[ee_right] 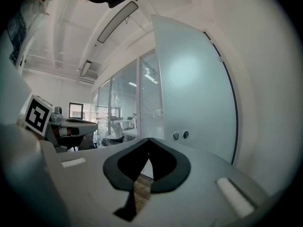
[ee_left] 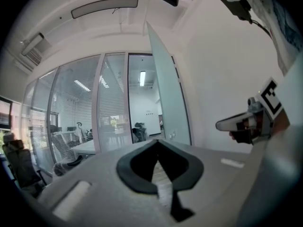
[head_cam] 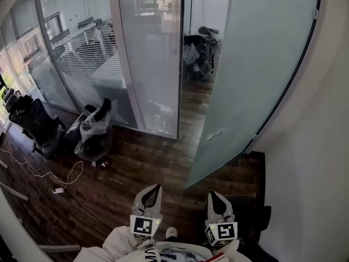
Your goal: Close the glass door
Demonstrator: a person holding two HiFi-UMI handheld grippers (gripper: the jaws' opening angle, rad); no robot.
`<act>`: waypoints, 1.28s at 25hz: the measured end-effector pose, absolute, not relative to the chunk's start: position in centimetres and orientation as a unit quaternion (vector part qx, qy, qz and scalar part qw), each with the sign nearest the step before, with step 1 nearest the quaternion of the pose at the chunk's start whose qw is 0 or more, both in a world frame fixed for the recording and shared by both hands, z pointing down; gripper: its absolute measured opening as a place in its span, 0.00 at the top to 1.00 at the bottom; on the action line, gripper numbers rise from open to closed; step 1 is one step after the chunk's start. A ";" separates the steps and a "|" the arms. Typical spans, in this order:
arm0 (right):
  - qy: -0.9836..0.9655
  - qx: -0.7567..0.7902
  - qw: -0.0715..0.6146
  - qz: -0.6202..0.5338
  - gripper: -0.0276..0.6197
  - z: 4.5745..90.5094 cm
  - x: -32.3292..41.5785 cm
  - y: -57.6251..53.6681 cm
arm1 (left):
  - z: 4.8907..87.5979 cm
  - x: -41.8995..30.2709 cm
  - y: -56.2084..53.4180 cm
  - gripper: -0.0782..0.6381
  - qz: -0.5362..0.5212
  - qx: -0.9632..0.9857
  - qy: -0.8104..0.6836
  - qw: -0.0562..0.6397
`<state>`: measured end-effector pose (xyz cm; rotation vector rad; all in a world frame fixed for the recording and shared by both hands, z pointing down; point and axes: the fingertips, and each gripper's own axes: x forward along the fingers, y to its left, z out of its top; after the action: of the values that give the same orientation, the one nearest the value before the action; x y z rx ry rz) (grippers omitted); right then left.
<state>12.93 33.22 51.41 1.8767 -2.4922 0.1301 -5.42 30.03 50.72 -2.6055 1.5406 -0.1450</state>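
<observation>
The frosted glass door (head_cam: pixel 256 70) stands swung open against the white wall on the right; its free edge (head_cam: pixel 210 86) leaves a gap into the room beyond. Two round fittings (ee_right: pixel 181 135) sit low on the pane, also visible on the door (ee_left: pixel 168 103) in the left gripper view. My left gripper (head_cam: pixel 154 190) and right gripper (head_cam: pixel 217 196) are held side by side low in the head view, short of the door and apart from it. Both have their tips together with nothing between them. The right gripper (ee_left: pixel 236 123) also shows in the left gripper view.
A fixed glass partition (head_cam: pixel 147 53) with blinds stands left of the doorway. Office chairs (head_cam: pixel 32 121) and a bagged bundle (head_cam: pixel 94 130) sit on the dark wood floor at left, with a white cable (head_cam: pixel 65 176) nearby. The white wall (head_cam: pixel 311 162) runs along the right.
</observation>
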 end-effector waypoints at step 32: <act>-0.812 0.581 0.003 0.059 0.95 52.6 18.5 15.6 | 51.8 0.7 14.2 0.89 -0.073 -0.857 0.508 0.036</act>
<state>18.50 15.58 52.60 1.8213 -2.5445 0.1856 0.73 14.15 51.79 -2.6331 1.5607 -0.2256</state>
